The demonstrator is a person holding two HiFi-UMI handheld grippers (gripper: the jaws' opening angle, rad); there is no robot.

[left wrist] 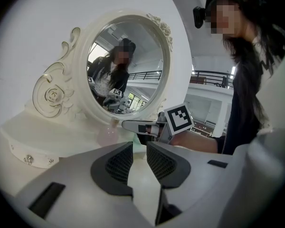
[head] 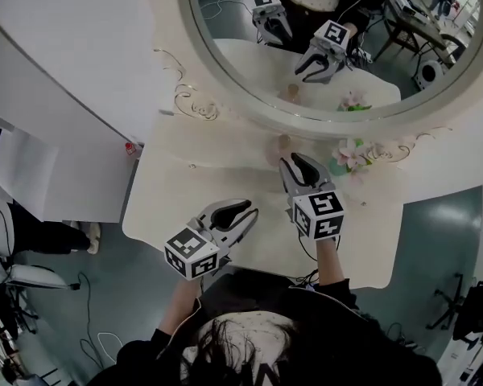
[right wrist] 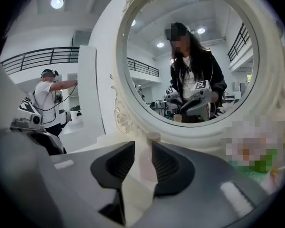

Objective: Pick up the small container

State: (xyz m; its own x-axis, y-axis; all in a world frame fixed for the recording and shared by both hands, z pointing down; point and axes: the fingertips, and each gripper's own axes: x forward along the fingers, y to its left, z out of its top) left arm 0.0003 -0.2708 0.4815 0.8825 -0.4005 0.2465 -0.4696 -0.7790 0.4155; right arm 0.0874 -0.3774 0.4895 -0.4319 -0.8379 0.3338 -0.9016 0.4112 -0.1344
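Note:
The small container (head: 283,142), a pale pink bottle with a beige cap, stands upright on the white dressing table (head: 189,187) close to the mirror's base. My right gripper (head: 298,161) points at it from just in front. In the right gripper view the container (right wrist: 145,164) shows through the narrow gap of the gripper (right wrist: 143,148), and the pads do not press on it. My left gripper (head: 248,213) hovers lower left over the table, shut and empty (left wrist: 140,148). From there the container (left wrist: 107,135) is a faint pink shape left of the right gripper (left wrist: 133,126).
A big round mirror (head: 225,83) in an ornate white frame rises right behind the container. Pink flowers in a green pot (head: 348,155) stand just to the container's right. The table's front edge curves near my body. Another person (right wrist: 47,99) stands far off at left.

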